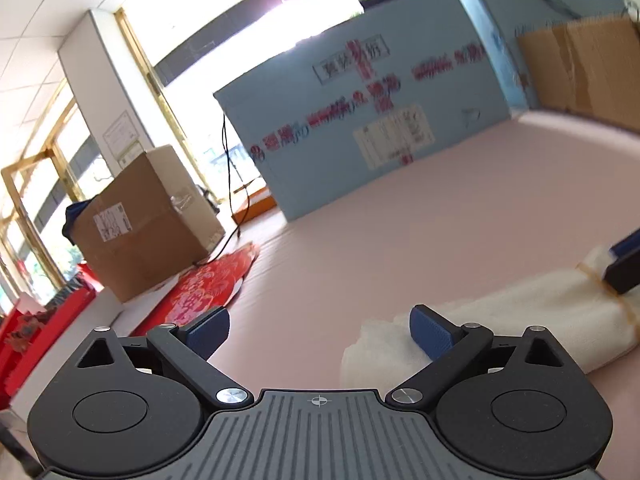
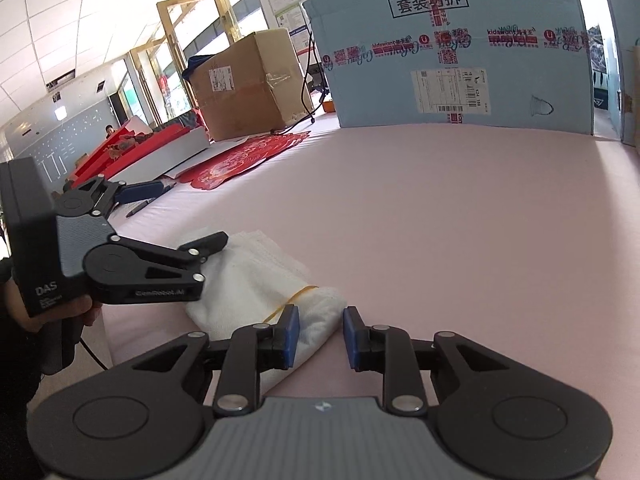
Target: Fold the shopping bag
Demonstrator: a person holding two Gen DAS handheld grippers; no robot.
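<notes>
The shopping bag [image 2: 256,276] is a white cloth bundle, rolled up and bound by a yellow rubber band [image 2: 294,297], lying on the pink table. It also shows in the left wrist view [image 1: 520,312]. My left gripper [image 1: 320,330] is open wide and empty, its right finger over the bag's end; the right wrist view shows it [image 2: 188,216] beside the bag. My right gripper [image 2: 318,334] is open, its jaws on either side of the bag's near end without pinching it. Its fingertip [image 1: 624,260] shows at the bag's right end in the left wrist view.
A pink table surface [image 2: 440,220] stretches ahead. A large light-blue carton [image 2: 448,48] stands at the far edge, a brown cardboard box [image 2: 248,84] to its left. Red paper cuttings [image 2: 248,156] and a pen [image 2: 140,208] lie at the left edge.
</notes>
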